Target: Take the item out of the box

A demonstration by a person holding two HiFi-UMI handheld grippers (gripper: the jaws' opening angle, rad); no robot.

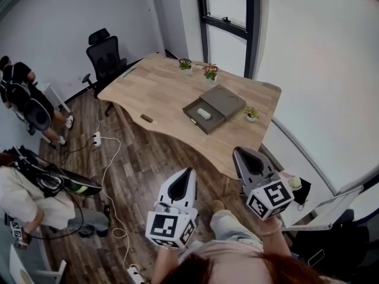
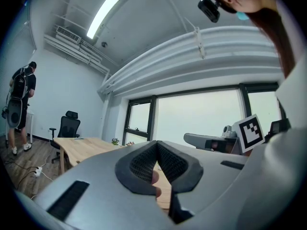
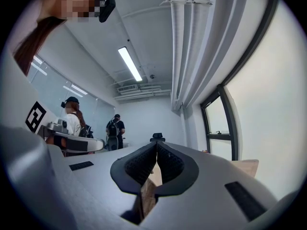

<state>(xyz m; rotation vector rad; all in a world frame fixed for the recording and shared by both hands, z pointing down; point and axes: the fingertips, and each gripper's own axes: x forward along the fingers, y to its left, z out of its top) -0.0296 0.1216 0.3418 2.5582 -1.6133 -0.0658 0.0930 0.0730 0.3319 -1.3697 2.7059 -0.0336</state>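
The item (image 1: 204, 113), a small pale oblong, lies in the open tray of the grey-brown box (image 1: 228, 98). The box's lid lies flat beside the tray. The box sits on the right half of the wooden table (image 1: 148, 90), with a small potted plant (image 1: 251, 113) just beside it near the table's right edge. Two other plants (image 1: 210, 71) stand near the far edge.

Both grippers are well apart from the box, held level over the floor on the near side of the table. The left gripper (image 1: 188, 174) has its jaws pressed together with nothing between them, and the right gripper (image 1: 239, 154) is closed and empty in the same way.

The step in hand looks like the approach, since nothing has been reached yet. The right gripper is on the box's side, so it seems the natural one to do the picking. Its jaws would need to part before they come near the tray, not inside it, where the walls leave little room. Coming in from above and setting the jaws across the item's narrow side should give the surest hold.

The box looks light and may slide or lift with the item. The left gripper could rest on the lid or a tray wall to steady it. The lift should go straight up until the item clears the wall. The reach should also keep away from the nearby plant, which could be knocked over.
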